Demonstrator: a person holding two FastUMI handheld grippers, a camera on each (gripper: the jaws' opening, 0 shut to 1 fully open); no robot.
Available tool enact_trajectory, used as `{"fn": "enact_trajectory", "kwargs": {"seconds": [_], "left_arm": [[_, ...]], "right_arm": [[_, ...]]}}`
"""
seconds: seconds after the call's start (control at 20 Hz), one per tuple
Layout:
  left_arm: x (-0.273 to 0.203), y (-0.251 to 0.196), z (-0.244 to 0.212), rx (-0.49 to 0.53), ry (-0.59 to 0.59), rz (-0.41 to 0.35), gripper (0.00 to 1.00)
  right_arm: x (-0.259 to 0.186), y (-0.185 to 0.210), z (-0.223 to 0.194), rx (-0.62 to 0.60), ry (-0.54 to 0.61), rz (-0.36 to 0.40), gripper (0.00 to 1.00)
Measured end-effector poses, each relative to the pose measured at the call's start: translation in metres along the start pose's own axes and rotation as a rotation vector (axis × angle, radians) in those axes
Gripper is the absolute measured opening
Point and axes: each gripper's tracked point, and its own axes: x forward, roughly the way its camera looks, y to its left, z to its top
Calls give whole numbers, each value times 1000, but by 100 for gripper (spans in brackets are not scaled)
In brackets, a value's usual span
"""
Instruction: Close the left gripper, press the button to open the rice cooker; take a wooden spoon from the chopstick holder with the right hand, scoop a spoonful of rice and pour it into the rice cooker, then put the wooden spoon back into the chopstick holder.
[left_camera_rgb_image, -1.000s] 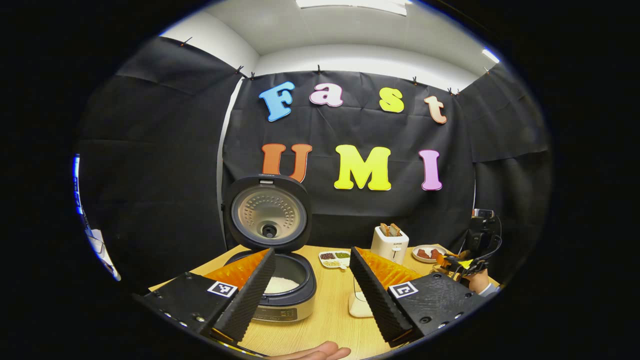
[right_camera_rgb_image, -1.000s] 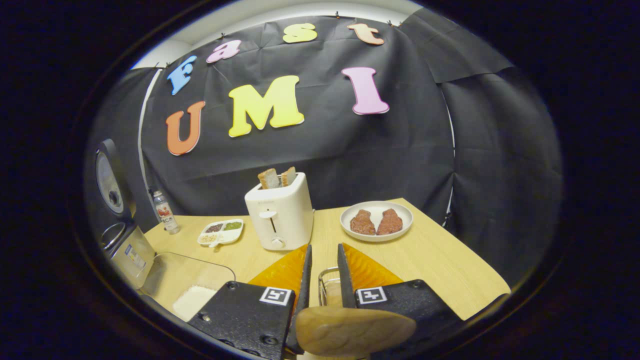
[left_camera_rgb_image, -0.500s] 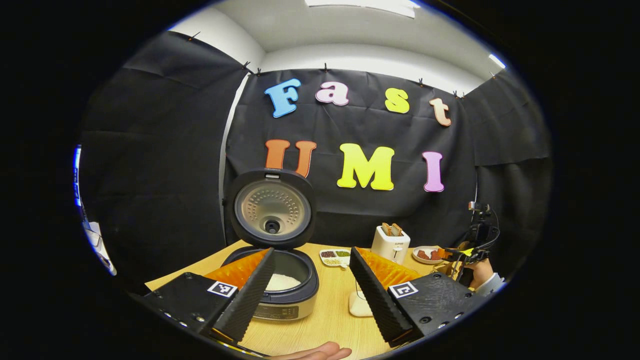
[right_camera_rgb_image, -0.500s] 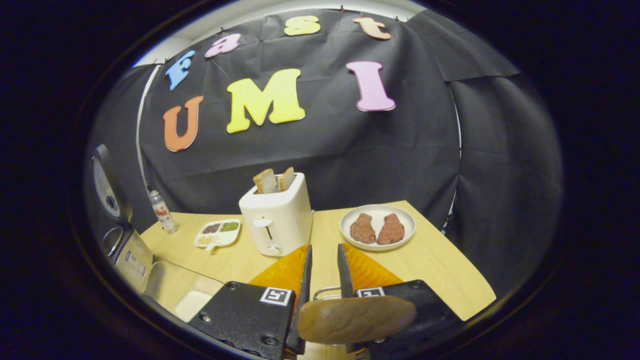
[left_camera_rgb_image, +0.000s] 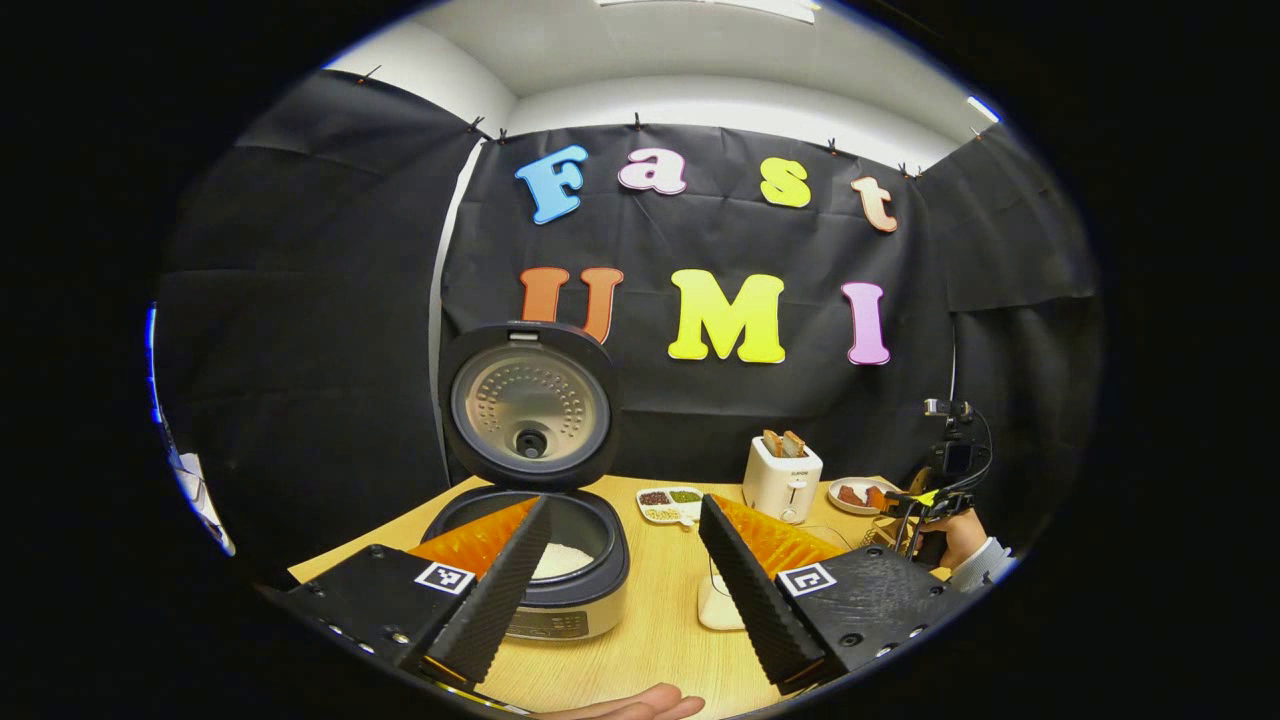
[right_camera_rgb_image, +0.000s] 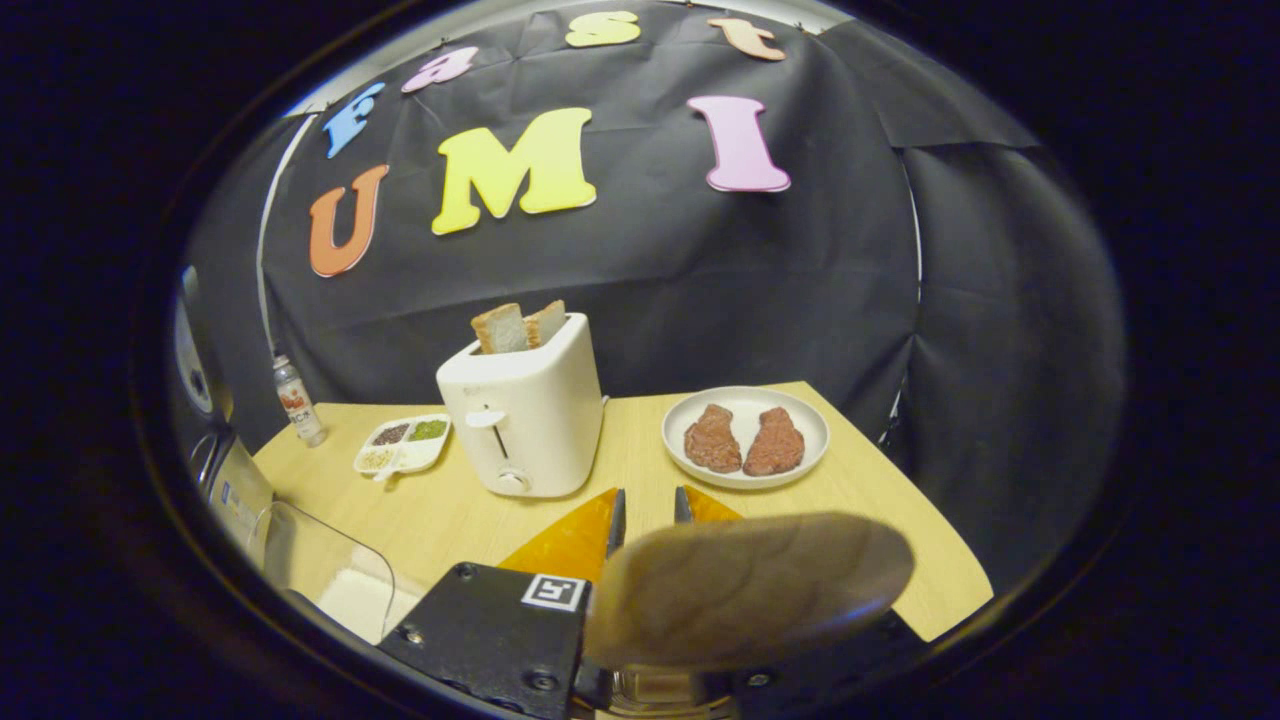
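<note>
One wooden spoon (right_camera_rgb_image: 745, 588); two toast slices (right_camera_rgb_image: 520, 325); two patties (right_camera_rgb_image: 743, 440).

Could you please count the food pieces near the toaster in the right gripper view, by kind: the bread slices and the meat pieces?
Bread slices, standing in the toaster: 2
Meat pieces, lying on the plate: 2
Total: 4

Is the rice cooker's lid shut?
No, in the left gripper view the rice cooker has its lid standing upright and open, with white rice showing in the pot.
</note>
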Motion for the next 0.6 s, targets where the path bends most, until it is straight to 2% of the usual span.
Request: {"fn": "enact_trajectory", "kwargs": {"seconds": [0.2,0.3,0.35,0.4,0.45,0.6], "left_arm": [[6,-4,-5,2,10,-2,95],[8,-7,-8,0,18,-8,95],[8,-8,-9,1,20,-10,95],[8,-10,-10,0,21,-13,95],[9,-12,-10,1,22,-17,95],[7,-13,-10,5,20,-26,95]], "right_arm": [[-6,-18,-14,56,20,-29,36],[-12,-28,-11,85,-8,-47,39],[-17,-25,-7,116,-31,-17,39],[-23,-24,-6,128,-29,-5,36],[-22,-27,-11,122,-26,-19,21],[-30,-17,8,81,-62,2,19]]}}
